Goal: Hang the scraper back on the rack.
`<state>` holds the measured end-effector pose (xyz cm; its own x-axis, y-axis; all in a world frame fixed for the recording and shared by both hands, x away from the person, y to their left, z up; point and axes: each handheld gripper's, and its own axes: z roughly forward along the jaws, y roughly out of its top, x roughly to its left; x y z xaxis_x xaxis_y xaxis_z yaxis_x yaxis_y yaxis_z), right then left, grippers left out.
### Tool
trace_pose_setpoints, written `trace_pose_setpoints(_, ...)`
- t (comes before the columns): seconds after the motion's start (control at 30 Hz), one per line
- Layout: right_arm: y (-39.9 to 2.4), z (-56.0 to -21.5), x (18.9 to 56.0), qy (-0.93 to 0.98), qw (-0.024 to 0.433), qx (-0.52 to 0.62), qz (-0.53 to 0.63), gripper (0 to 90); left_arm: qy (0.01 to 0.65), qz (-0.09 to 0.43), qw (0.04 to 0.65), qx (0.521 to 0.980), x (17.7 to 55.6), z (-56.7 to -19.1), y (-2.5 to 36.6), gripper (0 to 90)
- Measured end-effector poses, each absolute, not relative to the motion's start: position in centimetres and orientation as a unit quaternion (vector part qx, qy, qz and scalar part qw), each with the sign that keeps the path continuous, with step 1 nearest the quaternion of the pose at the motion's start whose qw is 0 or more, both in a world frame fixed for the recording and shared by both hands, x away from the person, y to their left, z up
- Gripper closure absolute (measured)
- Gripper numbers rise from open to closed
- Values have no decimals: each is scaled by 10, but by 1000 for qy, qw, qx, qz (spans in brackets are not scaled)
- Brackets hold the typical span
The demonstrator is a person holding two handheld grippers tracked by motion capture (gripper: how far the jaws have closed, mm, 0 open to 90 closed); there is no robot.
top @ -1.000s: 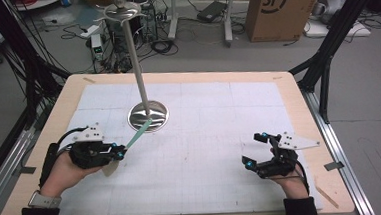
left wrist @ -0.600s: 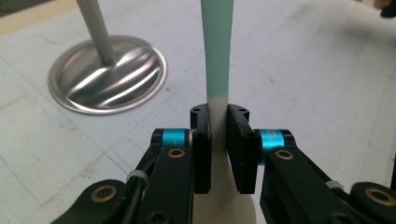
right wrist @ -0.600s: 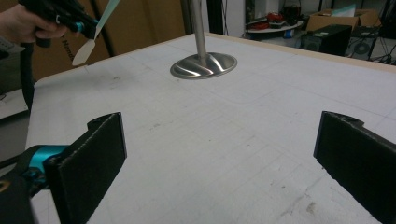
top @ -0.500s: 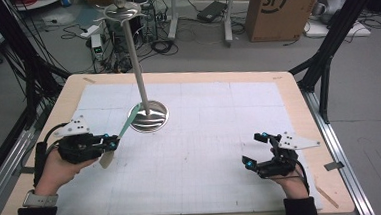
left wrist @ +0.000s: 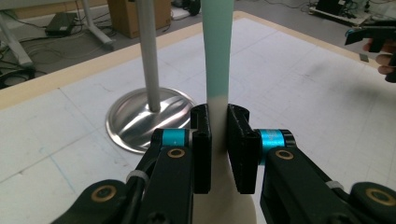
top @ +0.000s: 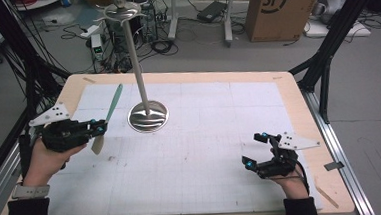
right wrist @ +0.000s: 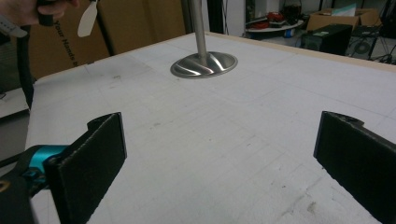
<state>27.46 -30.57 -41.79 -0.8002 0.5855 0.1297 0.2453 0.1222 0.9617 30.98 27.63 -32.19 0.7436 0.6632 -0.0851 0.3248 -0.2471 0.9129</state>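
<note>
A utensil (top: 112,106) with a teal handle and a cream head hangs above the left side of the table. My left gripper (top: 99,127) is shut on it where teal meets cream. In the left gripper view the handle (left wrist: 217,46) rises straight up from between the two pads (left wrist: 201,140). A metal stand (top: 149,117) with a round base and a tall pole stands just right of the utensil; its base (left wrist: 140,122) lies behind my left jaws. My right gripper (top: 259,150) rests open near the table's front right, with nothing between its jaws (right wrist: 219,154).
A white gridded mat (top: 205,136) covers the wooden table. Hooks (top: 120,9) crown the stand's pole. Beyond the far edge are a cardboard box (top: 282,9), floor cables (top: 164,39) and black frame struts (top: 325,54). The right gripper view catches the utensil's cream head (right wrist: 88,19).
My left hand has risen and drawn back to the left with the utensil. Its teal handle has swung from pointing at the stand's base to pointing up and away. The right gripper has stayed put.
</note>
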Motion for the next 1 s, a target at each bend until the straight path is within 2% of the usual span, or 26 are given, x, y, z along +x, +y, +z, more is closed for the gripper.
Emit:
trace_pose_setpoints(0.43,-306,-417,274,734,143,284,600,15,330,199,550,741,319,-297,292,805)
trace_pose_setpoints(0.6,-305,-418,275,736,142,283,598,15,331,176,578,725,329,-290,295,805)
trace_pose_setpoints(1.0,-306,-418,274,734,143,283,601,15,327,217,574,718,340,-267,292,805)
